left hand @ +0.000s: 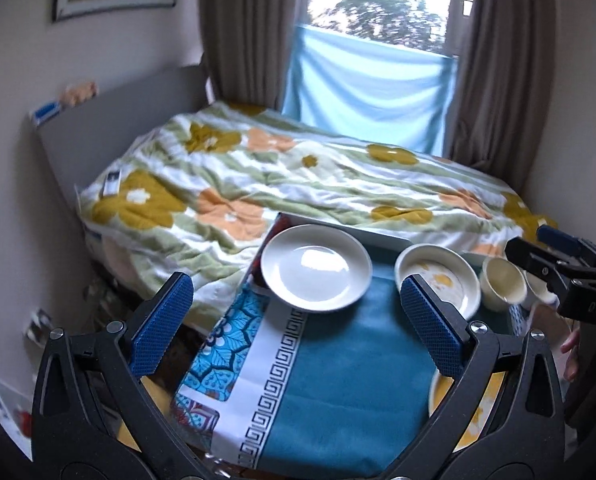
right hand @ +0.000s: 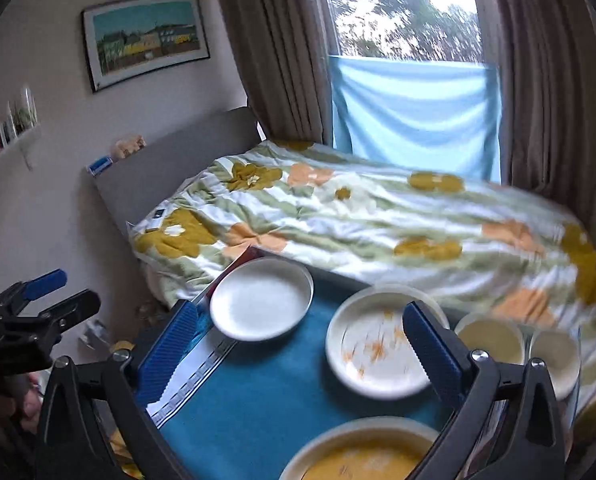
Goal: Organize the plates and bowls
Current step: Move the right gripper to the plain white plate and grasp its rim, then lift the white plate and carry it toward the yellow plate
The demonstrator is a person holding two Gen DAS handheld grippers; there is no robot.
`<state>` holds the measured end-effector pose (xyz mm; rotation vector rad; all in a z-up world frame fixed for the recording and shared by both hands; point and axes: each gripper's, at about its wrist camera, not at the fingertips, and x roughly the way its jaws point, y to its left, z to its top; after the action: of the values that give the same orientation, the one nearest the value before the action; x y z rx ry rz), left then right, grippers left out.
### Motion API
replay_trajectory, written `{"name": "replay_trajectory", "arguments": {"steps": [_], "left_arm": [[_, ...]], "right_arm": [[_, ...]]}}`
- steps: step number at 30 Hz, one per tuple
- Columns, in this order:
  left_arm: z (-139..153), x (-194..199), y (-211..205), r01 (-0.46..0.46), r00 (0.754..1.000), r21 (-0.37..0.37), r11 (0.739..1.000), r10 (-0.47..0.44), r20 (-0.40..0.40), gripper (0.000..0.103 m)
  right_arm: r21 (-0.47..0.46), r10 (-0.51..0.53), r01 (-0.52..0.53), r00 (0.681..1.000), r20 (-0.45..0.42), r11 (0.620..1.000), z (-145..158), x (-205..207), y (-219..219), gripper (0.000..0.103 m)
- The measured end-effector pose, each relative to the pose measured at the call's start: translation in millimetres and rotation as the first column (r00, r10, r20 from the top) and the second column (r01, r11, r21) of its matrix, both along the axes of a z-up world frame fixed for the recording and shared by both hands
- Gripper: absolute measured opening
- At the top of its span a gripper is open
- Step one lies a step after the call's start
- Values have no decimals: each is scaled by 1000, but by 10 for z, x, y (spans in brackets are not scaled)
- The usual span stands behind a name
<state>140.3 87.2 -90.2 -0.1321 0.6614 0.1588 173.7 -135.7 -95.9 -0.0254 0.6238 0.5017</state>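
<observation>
A plain white plate [left hand: 315, 266] [right hand: 262, 298] lies at the far left of a small table under a teal cloth [left hand: 337, 380] [right hand: 258, 400]. To its right sits a white dish with orange flowers [left hand: 441, 276] [right hand: 373, 344], then two cream bowls [left hand: 501, 282] [right hand: 489, 338] [right hand: 555, 360]. A yellow-centred plate [right hand: 361, 456] [left hand: 469, 404] lies nearest, partly hidden by fingers. My left gripper [left hand: 296, 282] hangs open above the cloth, holding nothing. My right gripper [right hand: 301, 309] is open too, over the near plate, with nothing between its pads. Each gripper shows at the edge of the other's view [left hand: 533, 246] [right hand: 70, 290].
A bed with a floral duvet [left hand: 298, 176] [right hand: 377, 216] runs right behind the table, with a grey headboard [left hand: 110, 128] to the left. Brown curtains and a light blue cloth [right hand: 413, 116] cover the window beyond. A person's hand [left hand: 573, 344] shows at the right edge.
</observation>
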Motion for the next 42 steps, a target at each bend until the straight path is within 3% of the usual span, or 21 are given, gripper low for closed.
{"name": "replay_trajectory", "arguments": {"steps": [3,7,11,16,18,22,24,28,35,42], "left_arm": [[-153,285,213,-19,999,-47,999,17,-36,103],[-457,748,461,-28,995,-96,995,18,-103,103],[-846,1147,674,-33,985,-179,983,2,-173,103],[-1337,1493,838,-50,968,-271,961,-20,-250,102],[-1509,1606,871,-61,960,-299,952,-26,-277,98],[-1778,1794,899,-73,942,-334,940,-45,-333,75],[-1780,1839,880,-62,950,-315,947,-41,-310,73],[-1807,1941,854,-52,944,-312,949,-55,-324,63],[-1929,1850,757,-73,935,-336,939,-53,-352,60],[-2085,1892,823,-111,928,-321,940,-18,-371,32]], "right_arm": [[-73,15,-19,998,-57,997,-39,400,251,102],[-101,23,-30,997,-77,994,-188,874,461,102],[-154,43,-73,981,-188,985,-560,1407,685,102],[-140,66,-123,932,-356,983,-1166,1925,823,102],[-123,73,-136,906,-416,983,-1361,2055,845,97],[-77,95,-158,847,-523,984,-1693,2220,862,82],[-59,113,-175,821,-560,983,-1824,2259,885,70],[-65,126,-200,804,-581,978,-1953,2317,955,58],[-59,159,-232,807,-569,971,-1974,2346,985,54],[-38,186,-251,801,-569,967,-2023,2371,1005,32]]}}
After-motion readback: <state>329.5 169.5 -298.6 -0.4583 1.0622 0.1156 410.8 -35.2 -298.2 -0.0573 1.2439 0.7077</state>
